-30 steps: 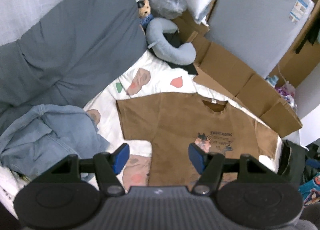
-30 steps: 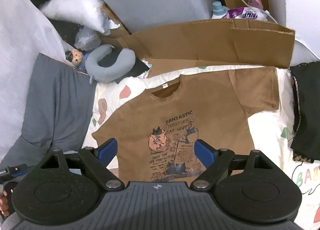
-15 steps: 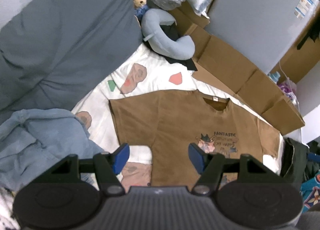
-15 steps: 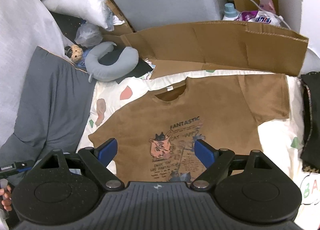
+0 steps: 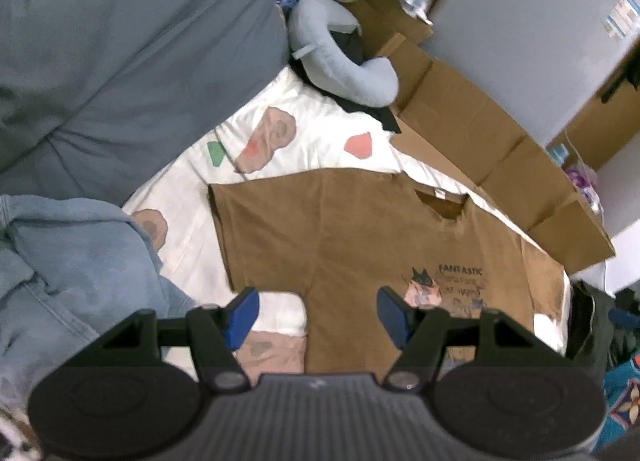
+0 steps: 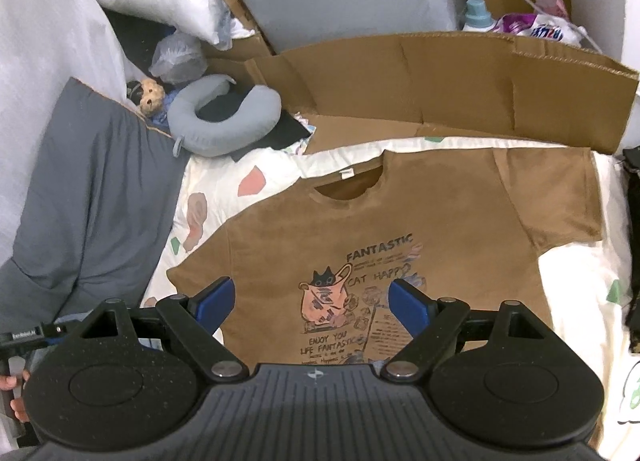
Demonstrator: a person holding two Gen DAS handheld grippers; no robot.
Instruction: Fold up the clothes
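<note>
Brown cotton: one t-shirt [image 6: 400, 221] is laid flat, print up, on the white patterned sheet [image 5: 192, 229], presumably spread for a first fold; none is made yet. Collar lies at 12 o'clock in the right wrist view, sleeves at 3 and 9. One grey duvet [image 5: 120, 41] and one denim garment [image 5: 72, 261] are bunched at 9 o'clock, probably queued. One neck pillow [image 6: 224, 121] is parked at 11. Two grippers: left gripper [image 5: 318, 311] and right gripper [image 6: 310, 301], both spread wide above the shirt, nothing grasped; contact with the cloth is hard to judge.
</note>
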